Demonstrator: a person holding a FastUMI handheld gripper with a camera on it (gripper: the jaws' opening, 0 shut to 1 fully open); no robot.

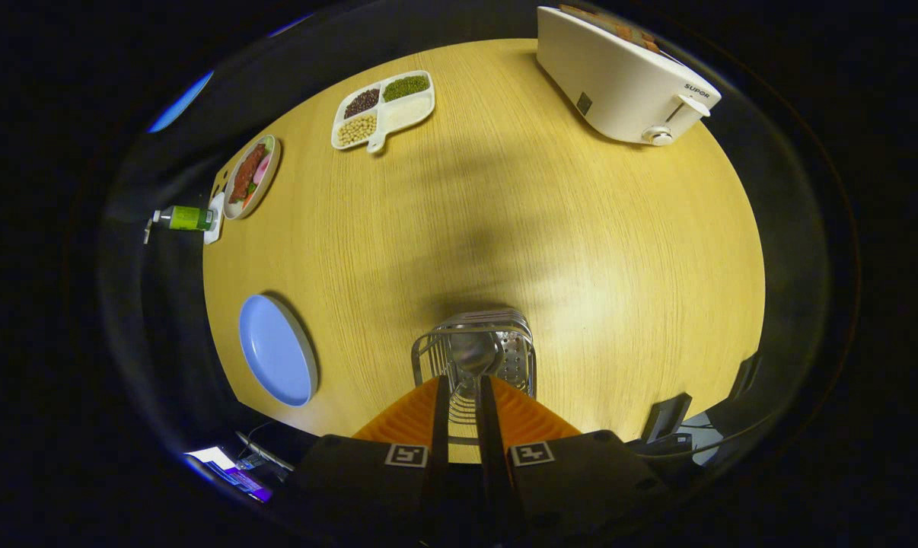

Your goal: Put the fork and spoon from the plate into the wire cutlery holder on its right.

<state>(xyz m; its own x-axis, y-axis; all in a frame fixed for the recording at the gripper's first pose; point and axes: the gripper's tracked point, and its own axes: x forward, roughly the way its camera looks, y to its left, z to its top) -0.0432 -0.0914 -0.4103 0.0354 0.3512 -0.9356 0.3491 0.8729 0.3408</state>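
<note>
Four items ring the table (596,251): a toaster (619,76) far ahead to the right, a divided dish (384,109) of beans, a food plate (250,176) beside a green bottle (183,218), and the blue plate (276,349) left of the holder (476,344) (nothing lies on it). The gripper (463,387) hangs directly over the holder, fingers nearly closed on the spoon (470,352), whose bowl points down into the holder, long axis running along the fingers.

tongs (463,384) gripping spoon (470,352), above wire holder (505,335)
</note>
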